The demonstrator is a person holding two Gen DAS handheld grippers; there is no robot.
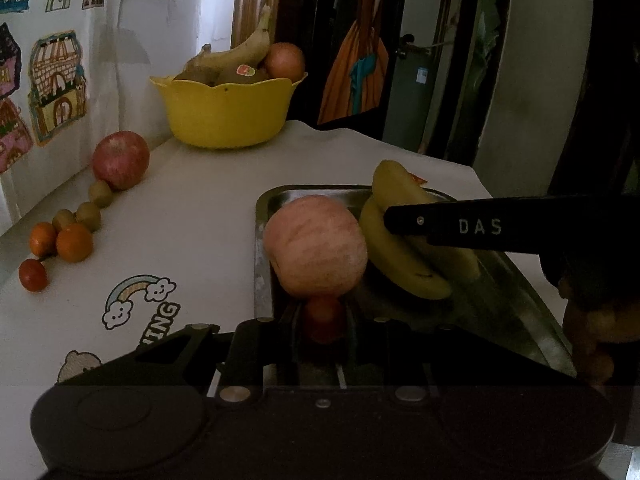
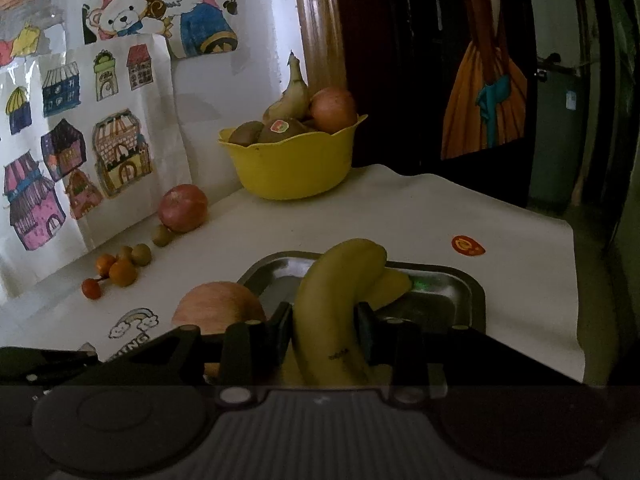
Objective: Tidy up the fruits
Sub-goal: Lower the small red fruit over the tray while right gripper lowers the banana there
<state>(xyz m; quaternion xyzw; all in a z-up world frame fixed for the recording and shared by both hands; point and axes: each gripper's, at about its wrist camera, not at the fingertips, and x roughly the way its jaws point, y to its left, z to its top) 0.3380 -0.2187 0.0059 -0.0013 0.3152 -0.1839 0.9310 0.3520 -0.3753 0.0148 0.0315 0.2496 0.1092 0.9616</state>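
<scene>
Yellow bananas [image 2: 340, 304] over metal tray [image 2: 460, 292]

Tray [image 2: 460, 292] was noted as glossy metal; bowl [image 2: 292, 168] as matt yellow plastic; bench [image 2: 440, 216] covered in white cloth; banana [image 2: 340, 280] smooth-skinned.

Setting: a lived-in home, probably a dining or family corner. Evidence — children's coloured drawings of houses [image 2: 72, 160] and a teddy-bear picture [image 2: 160, 4] taped to the white wall; a table under a white cloth [image 1: 192, 208] printed with a cartoon rainbow [image 1: 138, 300]; a yellow scalloped bowl [image 1: 228, 110] heaped with fruit; a dark wooden doorway with an orange garment [image 2: 486, 100] hanging — dim household light throughout.
</scene>
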